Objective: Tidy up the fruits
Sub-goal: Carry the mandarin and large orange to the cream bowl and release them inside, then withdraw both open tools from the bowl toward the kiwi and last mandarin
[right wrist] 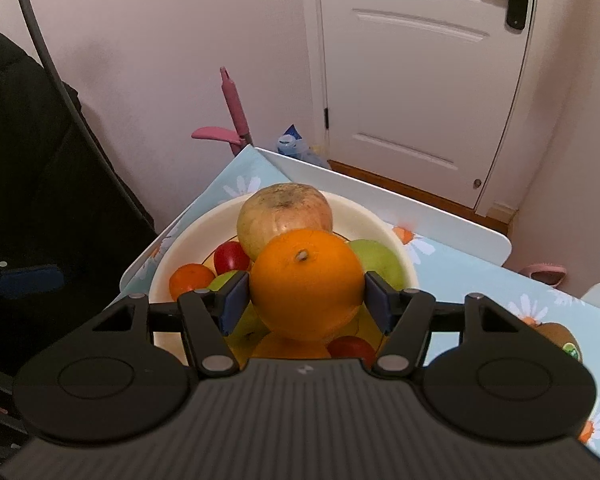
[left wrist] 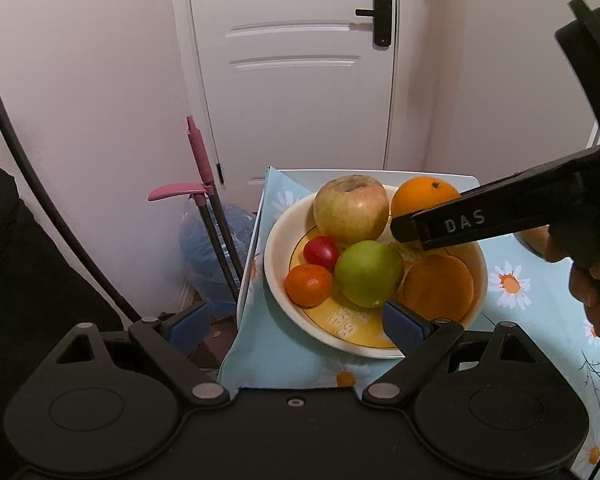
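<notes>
Orange [right wrist: 306,284] sits clamped in the right gripper [right wrist: 306,300] above the fruit bowl [left wrist: 278,240]; left gripper [left wrist: 296,326] spread wide, holding nothing, beside the desk [left wrist: 540,304].

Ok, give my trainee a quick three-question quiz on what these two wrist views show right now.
1. True or false: the right gripper is shut on the orange.
2. Which fruit sits at the far rim of the bowl? A) large yellowish apple B) kiwi C) small red fruit
3. Fill in: the left gripper is ____, holding nothing.

Key: 1 true; 2 A; 3 open
</notes>
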Demonstrator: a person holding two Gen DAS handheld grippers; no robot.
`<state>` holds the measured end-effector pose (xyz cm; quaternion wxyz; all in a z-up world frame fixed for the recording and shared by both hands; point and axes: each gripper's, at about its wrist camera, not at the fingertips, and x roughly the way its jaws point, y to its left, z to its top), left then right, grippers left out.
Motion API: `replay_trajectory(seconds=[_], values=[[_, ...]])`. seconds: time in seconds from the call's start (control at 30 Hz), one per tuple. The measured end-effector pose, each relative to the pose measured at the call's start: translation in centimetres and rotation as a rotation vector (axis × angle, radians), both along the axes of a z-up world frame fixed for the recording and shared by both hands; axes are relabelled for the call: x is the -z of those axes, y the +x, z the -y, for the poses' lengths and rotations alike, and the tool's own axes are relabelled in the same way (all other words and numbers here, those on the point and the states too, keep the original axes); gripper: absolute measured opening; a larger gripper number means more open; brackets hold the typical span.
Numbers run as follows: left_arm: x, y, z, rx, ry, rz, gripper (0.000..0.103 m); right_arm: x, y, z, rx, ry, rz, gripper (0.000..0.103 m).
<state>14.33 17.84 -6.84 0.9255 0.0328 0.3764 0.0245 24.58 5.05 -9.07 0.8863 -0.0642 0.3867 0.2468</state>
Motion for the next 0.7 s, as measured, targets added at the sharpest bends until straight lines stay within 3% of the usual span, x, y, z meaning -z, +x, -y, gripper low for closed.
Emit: replay_trajectory(seconds=[0.07,0.37,0.7], values=[[0.0,-0.1,-0.1,-0.008,0.0,-0.003,0.095,-0.5,-0.3,0.1,0.007,0.012,0.025,0.103],[-0.4,-0.4,-0.4,-0.012,-0.011,-0.015,0.095,-0.9,-1.6,0.6,0.027,0.023,0.014,0.103],[-2.2,-0.8,-0.2,0.002,-0.014,0.006,0.095,-3.6,-3.7,2.3,0.084,0.031,0.046,0.103]])
